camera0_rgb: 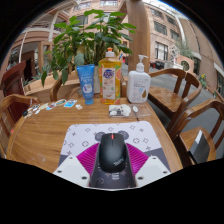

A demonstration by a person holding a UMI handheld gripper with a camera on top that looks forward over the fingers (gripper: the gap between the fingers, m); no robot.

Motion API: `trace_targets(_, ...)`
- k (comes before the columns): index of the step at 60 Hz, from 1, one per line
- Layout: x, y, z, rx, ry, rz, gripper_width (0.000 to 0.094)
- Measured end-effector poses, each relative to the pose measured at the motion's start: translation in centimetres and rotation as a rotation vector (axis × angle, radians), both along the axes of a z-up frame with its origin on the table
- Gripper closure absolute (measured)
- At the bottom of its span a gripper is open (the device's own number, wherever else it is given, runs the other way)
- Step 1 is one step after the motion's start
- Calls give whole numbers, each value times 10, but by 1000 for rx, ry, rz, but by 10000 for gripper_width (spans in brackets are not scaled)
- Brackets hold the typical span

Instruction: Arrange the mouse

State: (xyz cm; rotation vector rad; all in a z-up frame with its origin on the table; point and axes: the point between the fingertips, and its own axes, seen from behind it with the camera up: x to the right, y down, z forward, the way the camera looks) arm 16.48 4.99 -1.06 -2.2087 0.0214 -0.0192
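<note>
A black mouse (112, 158) with a red scroll wheel sits between my two fingers, its nose pointing away from me. My gripper (112, 147) is shut on the mouse, and the magenta pads (88, 158) press on both its sides. Under and just beyond the mouse lies a white patterned mouse mat (108, 132) on the round wooden table (40, 135). I cannot tell whether the mouse touches the mat or is held just above it.
Beyond the mat stand a blue tube (86, 80), a yellow bottle (109, 78) and a white pump bottle (139, 84), with a leafy plant (95, 35) behind. Small items lie left (55, 105) and centre (118, 110). Wooden chairs (185, 95) ring the table.
</note>
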Motion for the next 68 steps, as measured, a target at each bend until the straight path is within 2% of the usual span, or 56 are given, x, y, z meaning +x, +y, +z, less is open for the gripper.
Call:
trace_targets(3,0,-4,0,-9,-2,-1,432)
trace_targets(10,-3,-22,26,24,0,-9,66)
trace_targets(14,-5,-40,48,31,-9,-16,103)
trace_targets(20,-9,-73,81,55,-18,-26,72)
trace_targets(37,-27,-180,160,113,-22,-20,78)
trace_targets(53,-35,-246,190,132,-53,-9,79)
trace_targets(68,-31,-269,203,151,-61,-11,78)
